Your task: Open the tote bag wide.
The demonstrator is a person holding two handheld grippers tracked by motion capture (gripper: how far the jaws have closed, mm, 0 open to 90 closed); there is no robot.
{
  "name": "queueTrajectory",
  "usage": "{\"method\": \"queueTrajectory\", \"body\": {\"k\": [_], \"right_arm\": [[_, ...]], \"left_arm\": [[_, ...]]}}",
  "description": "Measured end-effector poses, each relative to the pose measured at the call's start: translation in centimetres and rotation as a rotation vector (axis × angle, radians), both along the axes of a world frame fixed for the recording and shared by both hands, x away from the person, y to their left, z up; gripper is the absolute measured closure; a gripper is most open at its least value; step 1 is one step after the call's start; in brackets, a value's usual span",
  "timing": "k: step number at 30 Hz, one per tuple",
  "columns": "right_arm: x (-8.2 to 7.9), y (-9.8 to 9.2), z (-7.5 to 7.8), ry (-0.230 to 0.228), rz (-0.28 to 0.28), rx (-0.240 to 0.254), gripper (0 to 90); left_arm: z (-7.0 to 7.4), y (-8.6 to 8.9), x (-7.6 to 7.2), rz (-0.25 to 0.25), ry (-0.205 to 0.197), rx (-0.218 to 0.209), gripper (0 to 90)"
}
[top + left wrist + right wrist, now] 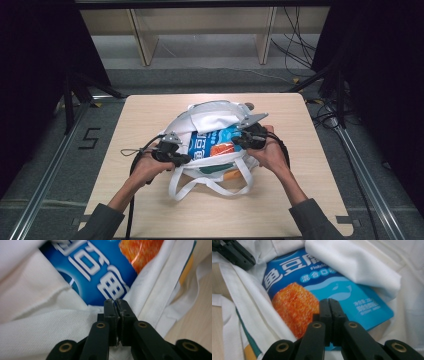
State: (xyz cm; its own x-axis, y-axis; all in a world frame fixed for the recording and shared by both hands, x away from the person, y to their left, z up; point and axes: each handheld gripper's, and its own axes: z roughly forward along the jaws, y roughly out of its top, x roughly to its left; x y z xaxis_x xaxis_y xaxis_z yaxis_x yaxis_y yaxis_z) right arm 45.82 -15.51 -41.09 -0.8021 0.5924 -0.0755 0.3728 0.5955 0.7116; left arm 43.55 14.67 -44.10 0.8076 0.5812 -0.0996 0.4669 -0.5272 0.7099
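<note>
White tote bag, on the counter: blue snack packet lodged in its mouth. Left gripper fingers clamped on bag rim; right gripper fingers pressed together at the packet.

White bag: woven cloth, matt, fine dimpled texture, stitched hems. Blue packet inside: glossy plastic film, smooth, light glints on print. Gripper jaws: black matt plastic, brass-coloured pivot bushings. Table: pale wood-grain top, smooth, low sheen.
</note>
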Motion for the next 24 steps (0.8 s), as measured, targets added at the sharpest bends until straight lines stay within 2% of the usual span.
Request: {"method": "queueTrajectory", "body": {"k": [2, 3, 4, 6, 7, 9, 10, 11, 13, 14, 16, 18, 19, 21, 23, 24], "right_arm": [[0.5, 0.0, 0.3, -0.017, -0.019, 0.02, 90.0], [0.8, 0.0, 0.5, -0.008, -0.026, 0.023, 90.0], [1.3, 0.0, 0.6, -0.018, -0.031, 0.023, 90.0], [2.3, 0.3, 0.8, -0.019, -0.055, 0.026, 90.0], [2.7, 0.5, 0.9, -0.023, -0.054, 0.018, 90.0], [3.5, 1.2, 0.9, -0.006, -0.058, 0.009, 90.0], [4.0, 1.5, 1.1, 0.005, -0.046, -0.014, 90.0], [4.4, 2.0, 0.9, 0.004, -0.061, -0.011, 90.0], [5.4, 2.8, 0.8, 0.029, -0.053, -0.039, 90.0], [5.9, 3.3, 0.5, 0.038, -0.057, -0.04, 90.0], [7.0, 4.0, 0.0, 0.057, -0.044, -0.073, 90.0], [7.7, 4.7, -0.7, 0.065, -0.052, -0.117, 90.0], [8.2, 4.9, -1.0, 0.06, -0.056, -0.121, 90.0], [8.9, 5.2, -1.2, 0.052, -0.078, -0.139, 90.0], [9.7, 5.5, -1.4, 0.054, -0.116, -0.163, 90.0], [10.1, 5.6, -1.6, 0.051, -0.125, -0.176, 90.0]], "left_arm": [[1.0, 0.1, 0.5, 0.043, -0.035, -0.028, 83.0], [1.5, 0.2, 0.9, 0.05, -0.046, -0.041, 82.8], [2.2, 0.5, 1.6, 0.068, -0.064, -0.04, 82.1], [2.6, 0.5, 2.5, 0.103, -0.072, -0.056, 81.4], [2.7, 0.5, 3.0, 0.117, -0.061, -0.067, 81.0], [2.7, 0.2, 3.9, 0.131, -0.044, -0.058, 80.2], [2.6, 0.0, 4.4, 0.13, -0.032, -0.051, 79.7], [2.5, -0.3, 4.7, 0.136, -0.023, -0.042, 79.5], [2.1, -0.8, 5.3, 0.14, -0.008, -0.026, 79.3], [1.8, -1.0, 5.6, 0.133, 0.01, -0.037, 79.2], [1.3, -1.4, 5.8, 0.138, 0.023, -0.028, 79.2], [1.0, -1.5, 5.6, 0.115, 0.036, -0.014, 79.3], [0.8, -1.5, 5.3, 0.108, 0.047, -0.012, 79.2], [0.4, -1.4, 4.7, 0.067, 0.053, 0.045, 79.3], [0.1, -1.1, 4.1, 0.044, 0.062, 0.046, 79.4], [0.0, -1.2, 3.7, 0.053, 0.061, 0.032, 79.4]]}}
